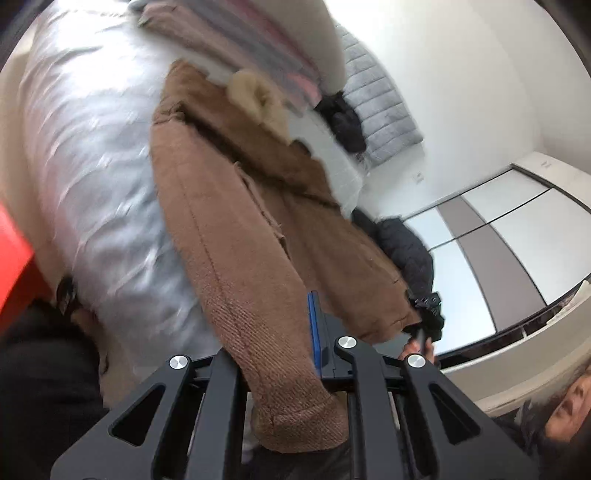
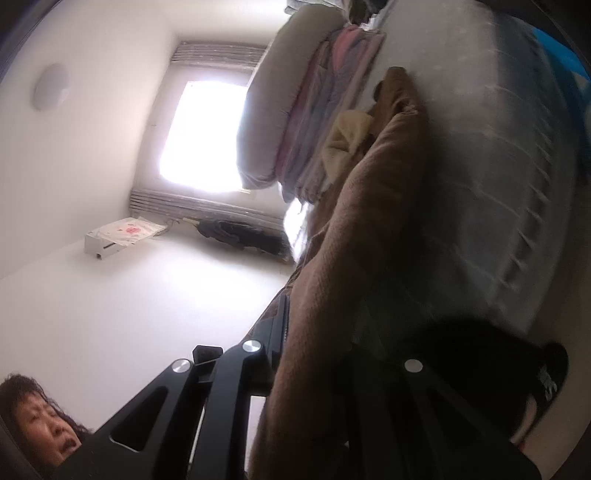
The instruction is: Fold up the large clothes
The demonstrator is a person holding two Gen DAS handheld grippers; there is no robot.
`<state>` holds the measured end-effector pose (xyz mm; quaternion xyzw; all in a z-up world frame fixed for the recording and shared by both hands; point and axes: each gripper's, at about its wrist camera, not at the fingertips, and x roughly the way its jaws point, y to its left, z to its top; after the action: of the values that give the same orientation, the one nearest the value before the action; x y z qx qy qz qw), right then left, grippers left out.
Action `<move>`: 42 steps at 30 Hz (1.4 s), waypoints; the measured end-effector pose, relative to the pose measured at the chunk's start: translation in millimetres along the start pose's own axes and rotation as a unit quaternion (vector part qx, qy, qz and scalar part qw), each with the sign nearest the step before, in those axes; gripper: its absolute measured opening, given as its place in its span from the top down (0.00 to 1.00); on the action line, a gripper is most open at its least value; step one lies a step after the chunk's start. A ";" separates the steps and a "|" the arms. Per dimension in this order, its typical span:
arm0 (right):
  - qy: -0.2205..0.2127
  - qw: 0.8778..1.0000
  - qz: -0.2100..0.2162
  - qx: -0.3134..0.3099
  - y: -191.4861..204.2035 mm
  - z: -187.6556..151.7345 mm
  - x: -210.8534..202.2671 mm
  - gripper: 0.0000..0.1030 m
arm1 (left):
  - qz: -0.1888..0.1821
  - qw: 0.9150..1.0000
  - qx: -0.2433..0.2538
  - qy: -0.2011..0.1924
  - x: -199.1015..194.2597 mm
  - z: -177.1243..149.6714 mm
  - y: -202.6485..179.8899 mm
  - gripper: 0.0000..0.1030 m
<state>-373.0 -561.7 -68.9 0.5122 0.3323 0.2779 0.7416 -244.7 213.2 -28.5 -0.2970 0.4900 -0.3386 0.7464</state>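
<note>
Brown, thick and woolly, the coat (image 1: 236,206) stretches from the bed (image 1: 85,155) toward both cameras, its cream fleece collar (image 1: 258,96) at the far end near a pile of folded bedding (image 1: 266,33). The near end is lifted off the pale grey cover while the collar end lies on it.

The left gripper (image 1: 280,373) is clamped on one ribbed edge of the coat, which runs straight between its fingers and hangs out below them. The right gripper (image 2: 306,354) is closed on the opposite edge; in its own view the cloth fills the gap between the jaws (one finger is hidden behind the fabric), and in the left view it shows small past the coat's far corner.

The step looks like lifting the hem end to fold it up toward the collar. To do it well, I would keep both grips firm, since this fabric is heavy and could slide out of narrow jaws. The two hands should travel level and together, so the fold line falls square across the coat. Keeping the cloth taut between them would stop a sag in the middle. A dark jacket (image 1: 402,243) lies just beside the coat, near enough to snag.
</note>
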 end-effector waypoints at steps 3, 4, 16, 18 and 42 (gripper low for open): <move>0.032 0.998 -0.050 0.024 -29.2 -9.3 -1.1 0.88 | 0.026 0.997 -0.050 0.055 15.3 -23.2 43.5 0.83; 0.038 0.997 -0.061 0.040 -44.4 -9.3 -1.6 0.83 | 0.042 0.993 -0.077 0.076 23.6 -31.8 63.8 0.82; -0.075 0.978 -0.193 -0.011 -16.0 35.0 -54.6 0.33 | 0.119 0.985 -0.114 -0.050 -28.0 -24.8 107.3 0.75; -0.081 0.979 -0.182 -0.038 3.6 48.6 -45.2 0.27 | 0.135 0.982 -0.097 -0.085 -44.1 -11.7 99.9 0.66; 0.125 0.958 -0.258 -0.019 -39.2 62.4 -1.3 0.11 | 0.025 0.998 -0.043 -0.022 49.6 41.4 92.0 0.44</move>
<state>-322.5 -611.2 -89.8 0.3555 0.5378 0.1448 0.7506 -172.0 233.0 -111.9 -0.3242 0.4948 -0.2915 0.7518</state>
